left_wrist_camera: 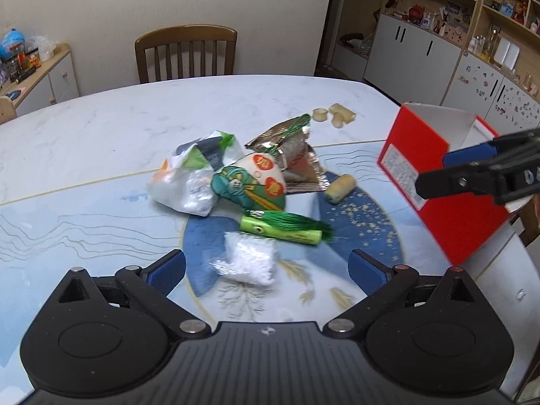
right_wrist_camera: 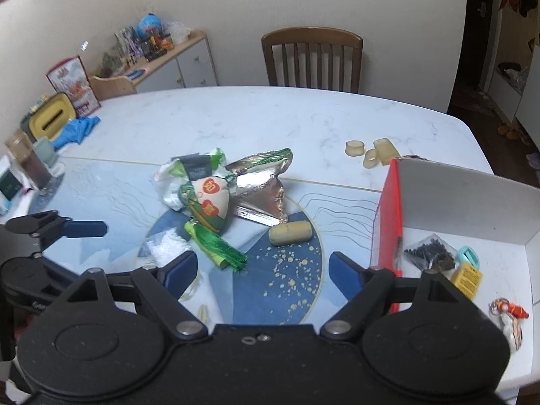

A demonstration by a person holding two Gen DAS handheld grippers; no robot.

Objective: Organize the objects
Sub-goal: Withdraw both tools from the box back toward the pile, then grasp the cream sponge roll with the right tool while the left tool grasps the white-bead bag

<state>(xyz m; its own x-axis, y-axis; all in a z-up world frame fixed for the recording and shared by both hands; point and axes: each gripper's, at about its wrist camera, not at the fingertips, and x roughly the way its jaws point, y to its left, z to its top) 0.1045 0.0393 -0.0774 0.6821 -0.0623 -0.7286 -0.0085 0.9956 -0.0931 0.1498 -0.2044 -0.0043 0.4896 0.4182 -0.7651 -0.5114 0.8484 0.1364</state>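
A pile lies mid-table: a white and green crumpled bag (left_wrist_camera: 189,175) (right_wrist_camera: 184,173), a cloth sachet with a green tassel (left_wrist_camera: 253,185) (right_wrist_camera: 211,207), a foil wrapper (left_wrist_camera: 297,155) (right_wrist_camera: 263,189), a white packet (left_wrist_camera: 249,261) (right_wrist_camera: 167,246) and a tan cork-like roll (left_wrist_camera: 339,187) (right_wrist_camera: 290,233). A red open box (left_wrist_camera: 438,182) (right_wrist_camera: 391,216) stands at the right. My left gripper (left_wrist_camera: 266,271) is open, just before the white packet. My right gripper (right_wrist_camera: 263,270) is open and empty, beside the box and before the tassel.
Several cream rings (left_wrist_camera: 334,114) (right_wrist_camera: 371,152) lie at the far right of the table. The box holds a black packet (right_wrist_camera: 428,253), a yellow item (right_wrist_camera: 467,280) and a keychain (right_wrist_camera: 509,310). A wooden chair (left_wrist_camera: 185,52) stands behind the table. Jars and a blue cloth (right_wrist_camera: 76,131) sit at the left.
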